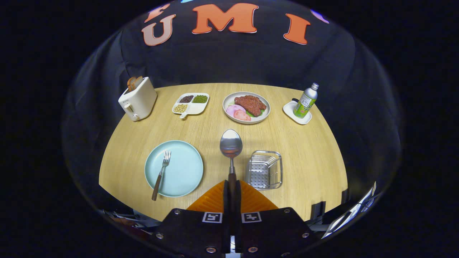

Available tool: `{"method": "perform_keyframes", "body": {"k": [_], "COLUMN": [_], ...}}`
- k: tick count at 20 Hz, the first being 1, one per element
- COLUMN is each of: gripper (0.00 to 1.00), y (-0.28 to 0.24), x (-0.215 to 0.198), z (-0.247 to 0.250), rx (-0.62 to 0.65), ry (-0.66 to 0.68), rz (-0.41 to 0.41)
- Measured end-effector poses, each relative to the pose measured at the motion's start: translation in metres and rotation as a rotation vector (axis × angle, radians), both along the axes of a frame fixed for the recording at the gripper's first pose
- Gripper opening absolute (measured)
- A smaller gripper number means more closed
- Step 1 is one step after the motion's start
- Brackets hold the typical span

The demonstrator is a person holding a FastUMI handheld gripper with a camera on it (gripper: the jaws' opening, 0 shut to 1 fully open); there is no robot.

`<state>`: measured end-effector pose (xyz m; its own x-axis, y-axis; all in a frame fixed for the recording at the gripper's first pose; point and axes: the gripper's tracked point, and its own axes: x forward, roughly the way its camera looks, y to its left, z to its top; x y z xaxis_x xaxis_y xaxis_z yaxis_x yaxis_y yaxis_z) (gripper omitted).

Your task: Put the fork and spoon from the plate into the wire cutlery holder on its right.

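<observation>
My gripper (232, 188) is shut on the dark handle of a metal spoon (231, 145), which sticks straight out ahead of the fingers with its bowl raised above the wooden table. A fork (161, 173) with a brown handle lies on the pale blue plate (186, 168), left of the fingers, its handle end hanging over the plate's near rim. The wire cutlery holder (265, 170) stands on the table just right of the spoon, and I see nothing in it.
Across the far side of the round wooden table (304, 161) stand a cream toaster (138, 98) with bread, a divided dish of beans (191, 104), a plate of meat (246, 106) and a green bottle (305, 102) on a white coaster.
</observation>
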<state>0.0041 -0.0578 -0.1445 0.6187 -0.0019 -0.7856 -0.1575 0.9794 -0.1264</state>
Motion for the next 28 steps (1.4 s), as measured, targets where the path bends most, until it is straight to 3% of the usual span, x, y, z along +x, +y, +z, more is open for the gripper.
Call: {"method": "perform_keyframes", "body": {"k": [9, 16, 28], "gripper": [0.05, 0.05, 0.05], "y": [-0.049, -0.067, -0.068], "x": [-0.024, -0.006, 0.029], "z": [-0.006, -0.022, -0.055], "rx": [-0.073, -0.125, -0.193], "ry": [0.276, 0.466, 0.603], "rz": [0.07, 0.1, 0.152]}}
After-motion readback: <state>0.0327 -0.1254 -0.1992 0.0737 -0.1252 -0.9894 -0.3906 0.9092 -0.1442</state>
